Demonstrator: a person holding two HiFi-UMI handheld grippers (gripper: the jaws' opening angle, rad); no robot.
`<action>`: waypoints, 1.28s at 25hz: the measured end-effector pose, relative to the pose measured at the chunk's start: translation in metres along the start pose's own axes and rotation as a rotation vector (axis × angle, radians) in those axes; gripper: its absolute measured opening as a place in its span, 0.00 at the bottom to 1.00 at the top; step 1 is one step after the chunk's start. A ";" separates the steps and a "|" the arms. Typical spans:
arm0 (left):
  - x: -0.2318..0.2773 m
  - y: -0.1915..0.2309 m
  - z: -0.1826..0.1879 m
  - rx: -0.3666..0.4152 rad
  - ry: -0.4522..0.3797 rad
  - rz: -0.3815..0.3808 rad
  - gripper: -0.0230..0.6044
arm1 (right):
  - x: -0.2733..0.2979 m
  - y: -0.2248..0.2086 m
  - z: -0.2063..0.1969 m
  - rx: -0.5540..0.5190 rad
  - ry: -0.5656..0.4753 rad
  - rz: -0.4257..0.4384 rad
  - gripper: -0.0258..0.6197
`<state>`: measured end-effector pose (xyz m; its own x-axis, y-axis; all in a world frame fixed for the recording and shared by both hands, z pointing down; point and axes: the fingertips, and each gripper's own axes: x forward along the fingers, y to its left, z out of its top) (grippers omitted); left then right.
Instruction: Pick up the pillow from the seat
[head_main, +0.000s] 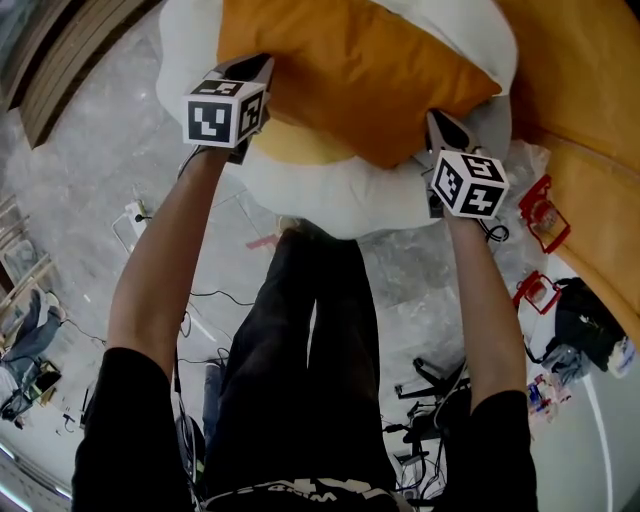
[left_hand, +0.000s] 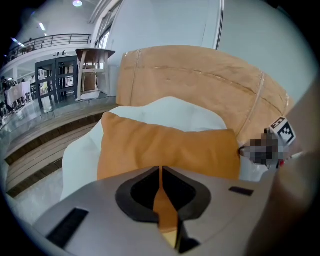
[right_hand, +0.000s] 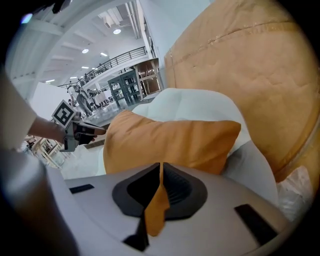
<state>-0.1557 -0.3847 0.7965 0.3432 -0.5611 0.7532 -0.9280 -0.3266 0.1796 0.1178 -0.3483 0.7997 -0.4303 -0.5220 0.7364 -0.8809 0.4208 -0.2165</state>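
An orange pillow (head_main: 350, 65) is held over the white cushioned seat (head_main: 330, 195). My left gripper (head_main: 262, 72) is shut on its near left corner, and a strip of orange cloth shows pinched between the jaws of that gripper (left_hand: 161, 172). My right gripper (head_main: 440, 128) is shut on the near right corner, with orange cloth (right_hand: 159, 200) caught between its jaws. In both gripper views the pillow (left_hand: 165, 147) (right_hand: 170, 142) stretches across in front of the white seat cushion (right_hand: 200, 105). A second, paler yellow cushion (head_main: 300, 145) lies under the pillow's near edge.
The seat has a tall tan backrest (left_hand: 200, 80) (right_hand: 250, 65) curving behind it. A grey concrete floor (head_main: 90, 190) lies below, with cables (head_main: 200, 300), red frames (head_main: 545, 215) and a dark bag (head_main: 585, 320) beside my legs (head_main: 300, 350). Wooden steps (left_hand: 35, 150) lie left.
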 end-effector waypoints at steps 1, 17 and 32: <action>0.001 0.003 0.000 0.000 -0.002 0.007 0.05 | 0.001 0.000 0.000 0.004 0.002 -0.001 0.08; 0.023 0.030 -0.006 0.048 -0.022 0.111 0.66 | 0.008 0.007 -0.002 0.083 -0.052 -0.143 0.66; 0.025 0.045 -0.003 0.018 -0.035 0.158 0.69 | 0.019 -0.018 -0.024 0.158 0.012 -0.132 0.66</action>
<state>-0.1894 -0.4110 0.8256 0.1982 -0.6325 0.7488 -0.9682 -0.2456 0.0488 0.1299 -0.3481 0.8326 -0.3072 -0.5559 0.7724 -0.9500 0.2271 -0.2143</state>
